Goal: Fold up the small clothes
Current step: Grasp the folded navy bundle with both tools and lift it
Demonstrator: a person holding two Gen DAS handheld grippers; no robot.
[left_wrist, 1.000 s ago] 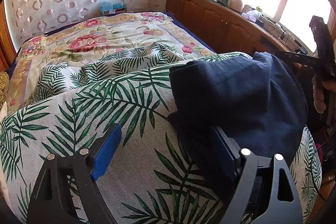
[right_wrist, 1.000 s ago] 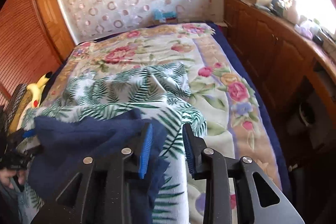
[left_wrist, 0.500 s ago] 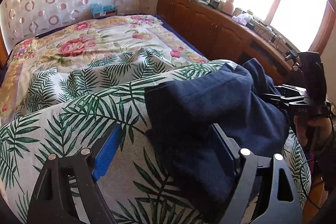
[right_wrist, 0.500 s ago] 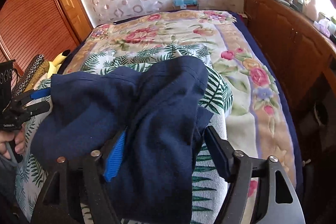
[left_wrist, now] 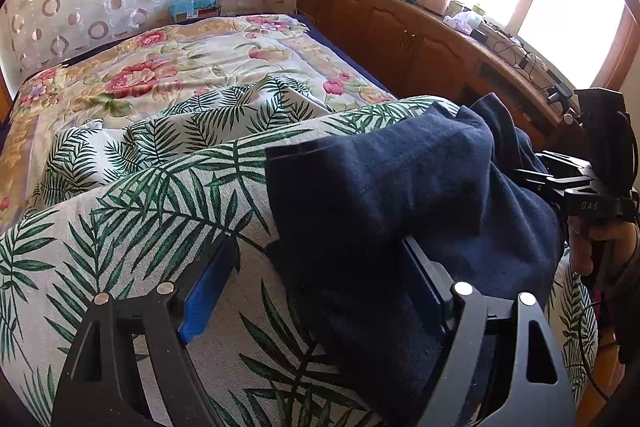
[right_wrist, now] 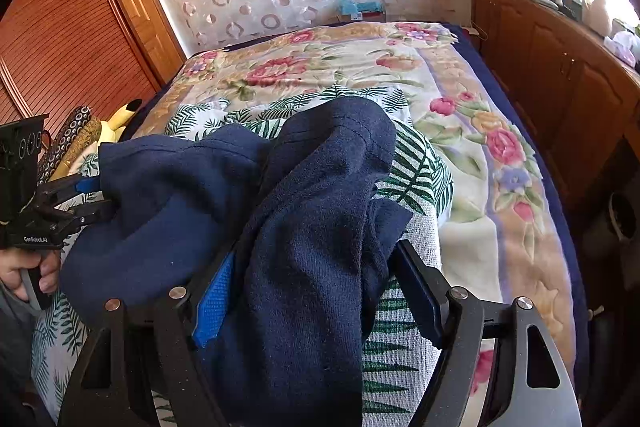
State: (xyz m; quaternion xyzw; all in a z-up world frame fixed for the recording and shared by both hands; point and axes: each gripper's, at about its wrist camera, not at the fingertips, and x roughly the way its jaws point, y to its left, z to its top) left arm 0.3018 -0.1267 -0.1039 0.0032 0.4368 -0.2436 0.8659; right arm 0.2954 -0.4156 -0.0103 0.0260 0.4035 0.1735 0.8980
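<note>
A dark navy garment [left_wrist: 400,195] lies bunched on a palm-leaf cushion [left_wrist: 140,211] at the near end of the bed. My left gripper [left_wrist: 316,291] is open, its jaws wide apart, with the garment's left edge lying between them and over the right finger. My right gripper [right_wrist: 316,291] is open too, and a thick fold of the navy garment [right_wrist: 320,219] lies between its spread fingers. Each gripper shows in the other's view at the garment's far edge: the right one [left_wrist: 560,179] and the left one [right_wrist: 80,195].
The bed has a floral blanket [left_wrist: 180,67] and a palm-leaf cloth [left_wrist: 224,115] behind the cushion. A wooden cabinet [left_wrist: 400,27] with clutter runs along the right under the window. A wooden wardrobe [right_wrist: 60,39] and a yellow plush toy [right_wrist: 116,123] are on the left.
My right gripper has opened wide and come in over the garment, which now lies folded between its fingers. The garment has bunched up toward the middle. My left gripper stays open.
</note>
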